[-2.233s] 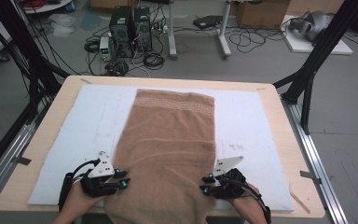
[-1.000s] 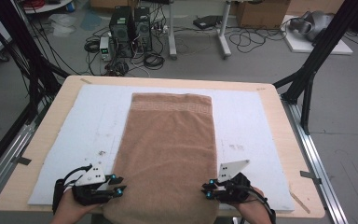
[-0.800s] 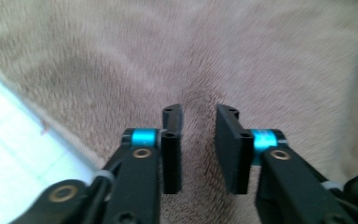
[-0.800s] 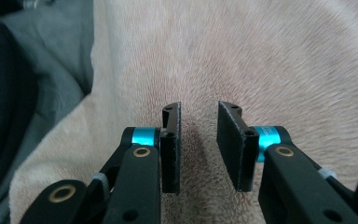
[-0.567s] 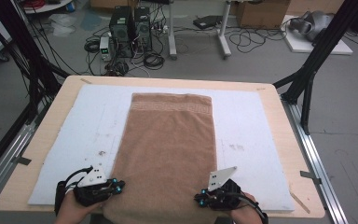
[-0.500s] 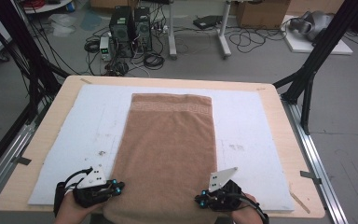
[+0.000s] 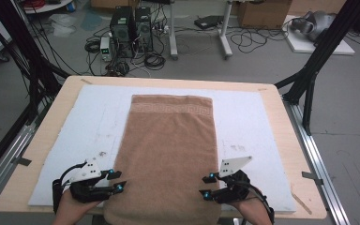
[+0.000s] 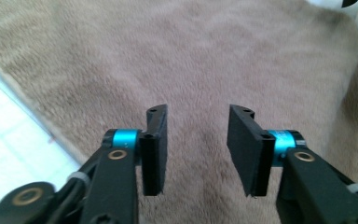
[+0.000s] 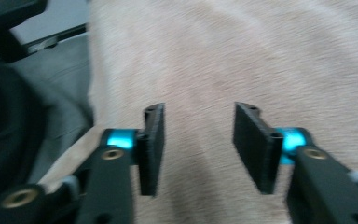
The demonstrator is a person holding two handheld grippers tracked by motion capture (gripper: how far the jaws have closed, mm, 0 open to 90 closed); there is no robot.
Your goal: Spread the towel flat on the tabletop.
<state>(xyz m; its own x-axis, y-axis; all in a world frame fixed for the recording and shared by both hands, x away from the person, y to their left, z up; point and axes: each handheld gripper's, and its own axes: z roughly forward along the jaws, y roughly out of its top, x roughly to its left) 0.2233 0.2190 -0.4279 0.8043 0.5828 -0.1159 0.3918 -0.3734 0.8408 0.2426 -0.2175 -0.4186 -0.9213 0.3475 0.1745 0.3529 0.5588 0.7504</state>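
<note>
One flat, plush brown towel (image 7: 168, 154)

Both hands low at the table's near edge, left gripper (image 7: 117, 181) near the left corner and right gripper (image 7: 207, 185) toward the right, tips pointing inward at each other, jaws of each just opened, standing apart with nothing pinched between the pads (image 8: 154, 149).
</note>
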